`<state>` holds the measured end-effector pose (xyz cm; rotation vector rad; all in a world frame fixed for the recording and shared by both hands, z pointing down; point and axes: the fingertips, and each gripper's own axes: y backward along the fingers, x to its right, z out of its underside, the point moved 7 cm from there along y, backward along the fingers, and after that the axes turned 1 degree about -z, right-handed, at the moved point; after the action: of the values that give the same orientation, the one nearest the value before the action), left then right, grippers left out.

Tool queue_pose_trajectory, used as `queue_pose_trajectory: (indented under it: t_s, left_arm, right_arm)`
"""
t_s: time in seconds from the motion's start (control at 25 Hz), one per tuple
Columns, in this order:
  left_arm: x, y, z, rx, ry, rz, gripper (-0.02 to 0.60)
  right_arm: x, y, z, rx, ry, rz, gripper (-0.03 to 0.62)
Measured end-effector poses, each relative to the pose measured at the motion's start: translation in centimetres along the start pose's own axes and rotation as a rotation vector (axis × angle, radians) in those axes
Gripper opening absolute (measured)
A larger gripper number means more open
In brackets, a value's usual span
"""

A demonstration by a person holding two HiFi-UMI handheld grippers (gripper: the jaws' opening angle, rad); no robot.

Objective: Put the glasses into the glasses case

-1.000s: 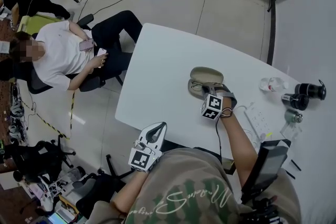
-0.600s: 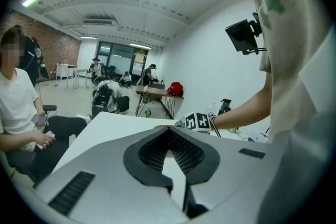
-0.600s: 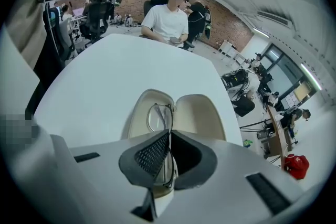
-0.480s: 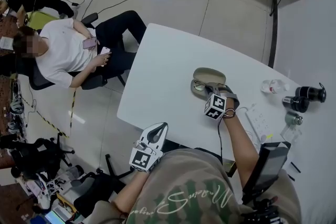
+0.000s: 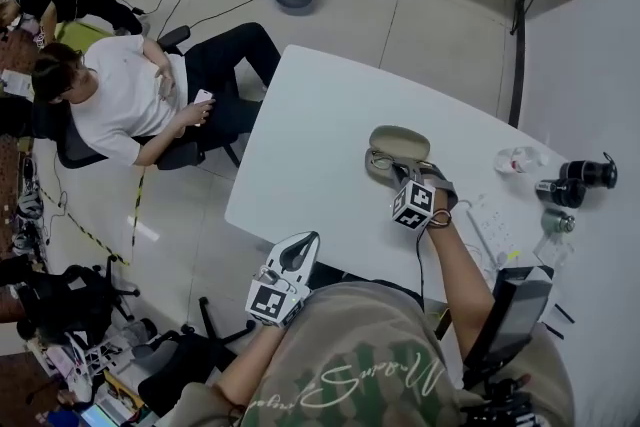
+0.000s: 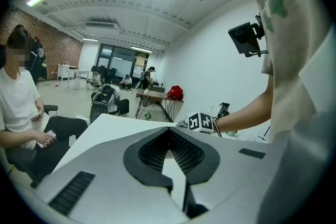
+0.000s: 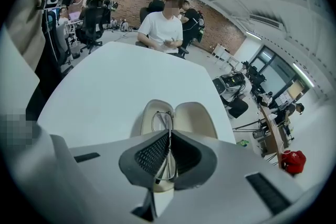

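Note:
An open beige glasses case [image 5: 398, 143] lies on the white table [image 5: 310, 135]. In the right gripper view its two halves [image 7: 194, 115] lie side by side just beyond the jaws. My right gripper [image 5: 405, 173] is shut on the thin-framed glasses [image 7: 163, 119], holding them edgewise by the frame. The lenses hang over the case's left half, and in the head view the glasses [image 5: 380, 161] show at the case's near side. My left gripper [image 5: 298, 243] hovers off the table's near edge, shut with nothing in it [image 6: 169, 131].
A white power strip [image 5: 492, 227], two black lenses [image 5: 590, 173] and a clear bag [image 5: 518, 158] lie at the table's right end. A dark screen [image 5: 510, 315] stands at my right side. A person [image 5: 120, 100] sits in a chair left of the table.
Hardly anything: the right gripper stays shut on the glasses at the case, shifted a touch to the right. The left gripper has kept its place.

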<state>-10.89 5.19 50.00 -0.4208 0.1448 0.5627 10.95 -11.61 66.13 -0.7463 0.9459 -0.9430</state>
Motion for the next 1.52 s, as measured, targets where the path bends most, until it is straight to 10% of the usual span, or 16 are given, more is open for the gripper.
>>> queue_pose_trajectory:
  t_s: [0.8,1.52]
  left_arm:
    - [0.7,3.3,-0.7,0.077,0.010,0.041,0.008]
    - [-1.9,5.0,-2.0,0.206,0.017,0.219,0.008]
  right_arm:
    - [-3.1,10.4,-3.7,0.147,-0.218,0.154,0.025]
    - [-6.6,20.6,-8.3,0.503,-0.623,0.424,0.025]
